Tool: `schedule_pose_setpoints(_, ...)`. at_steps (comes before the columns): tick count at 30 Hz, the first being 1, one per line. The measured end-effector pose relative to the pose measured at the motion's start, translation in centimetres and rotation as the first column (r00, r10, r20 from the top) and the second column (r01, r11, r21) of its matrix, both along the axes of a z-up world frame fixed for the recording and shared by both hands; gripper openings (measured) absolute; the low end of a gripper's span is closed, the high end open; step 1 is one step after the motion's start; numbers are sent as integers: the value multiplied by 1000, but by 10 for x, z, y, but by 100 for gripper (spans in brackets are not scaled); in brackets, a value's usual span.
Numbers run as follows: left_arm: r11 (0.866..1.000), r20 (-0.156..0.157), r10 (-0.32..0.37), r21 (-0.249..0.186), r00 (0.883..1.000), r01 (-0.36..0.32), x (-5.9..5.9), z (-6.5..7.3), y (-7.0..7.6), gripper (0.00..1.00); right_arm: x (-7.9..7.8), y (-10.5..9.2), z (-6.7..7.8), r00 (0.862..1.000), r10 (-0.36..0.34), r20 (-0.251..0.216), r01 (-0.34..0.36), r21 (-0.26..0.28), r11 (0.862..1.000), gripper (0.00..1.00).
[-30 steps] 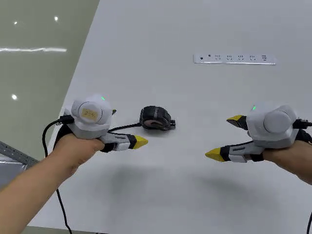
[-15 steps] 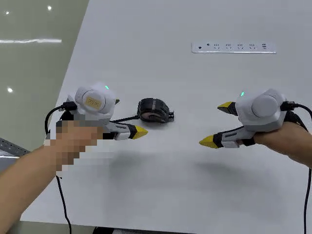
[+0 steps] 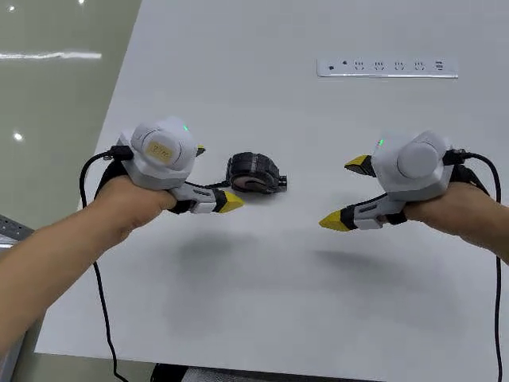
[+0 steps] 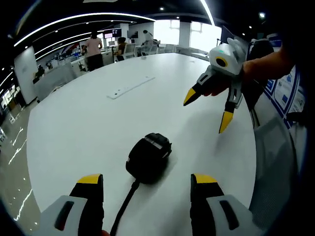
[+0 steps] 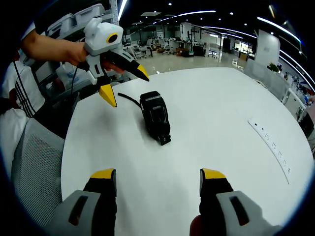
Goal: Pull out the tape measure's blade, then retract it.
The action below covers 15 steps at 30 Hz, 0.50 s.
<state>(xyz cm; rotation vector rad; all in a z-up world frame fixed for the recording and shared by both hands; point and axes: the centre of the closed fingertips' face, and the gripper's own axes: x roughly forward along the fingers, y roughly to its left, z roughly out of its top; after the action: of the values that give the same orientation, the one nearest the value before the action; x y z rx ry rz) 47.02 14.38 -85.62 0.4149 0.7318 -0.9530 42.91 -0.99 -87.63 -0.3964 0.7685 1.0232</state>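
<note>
Left claw [image 3: 215, 176] spread wide, gripping nothing, just short of the black tape measure [image 3: 254, 173] on the worktop [image 3: 318, 302] (its cord trailing between the jaws); right claw [image 3: 345, 192] equally agape, well apart

In the head view the tape measure [image 3: 254, 173] lies on the surface [image 3: 262, 278], a little left of the frame's centre. The left tool [image 3: 215, 176] is just beside it at mid-left. The right tool [image 3: 343, 193] is at mid-right, well apart from it. A power strip [image 3: 387, 68] lies on the surface at upper right, behind both tools.
</note>
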Motion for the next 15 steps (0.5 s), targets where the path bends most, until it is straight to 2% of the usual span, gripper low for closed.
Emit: schedule_pose_setpoints(15,996,-4,-84,20,996,84,8,-7,-16,66,12,12,-10,998,59,-6,-59,-15,998,68)
